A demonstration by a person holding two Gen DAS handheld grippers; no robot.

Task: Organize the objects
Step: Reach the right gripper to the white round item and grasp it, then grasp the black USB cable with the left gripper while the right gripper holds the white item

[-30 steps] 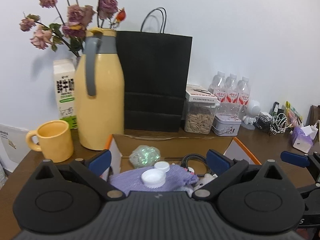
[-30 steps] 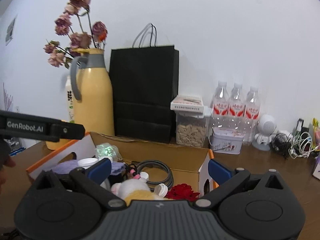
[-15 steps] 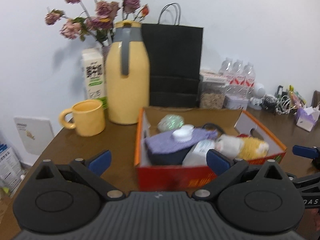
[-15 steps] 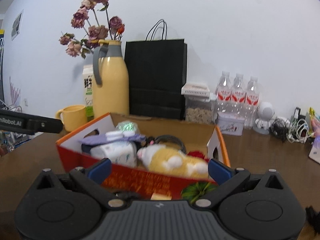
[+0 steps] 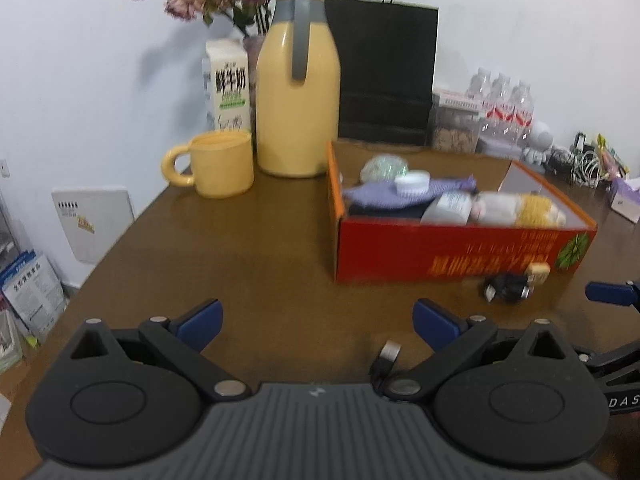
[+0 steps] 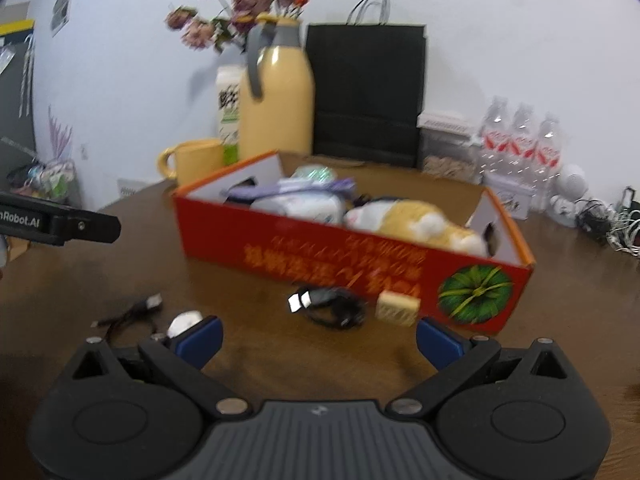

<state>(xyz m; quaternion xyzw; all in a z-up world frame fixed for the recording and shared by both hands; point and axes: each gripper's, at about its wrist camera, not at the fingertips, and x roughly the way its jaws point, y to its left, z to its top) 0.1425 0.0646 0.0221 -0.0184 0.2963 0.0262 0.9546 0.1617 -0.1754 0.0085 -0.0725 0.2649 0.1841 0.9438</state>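
Bottles: three; one box.

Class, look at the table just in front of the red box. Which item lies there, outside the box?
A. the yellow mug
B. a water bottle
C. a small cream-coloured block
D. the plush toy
C: the small cream-coloured block rests on the table against the red box, beside a coiled black cable.

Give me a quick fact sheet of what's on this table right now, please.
Box: red cardboard box, open-topped, full
Inside: plush toy, purple cloth, white lid
In front of box: black cable bundle, small beige block
Behind: yellow jug, yellow mug, black paper bag
Left gripper: open, empty
Right gripper: open, empty
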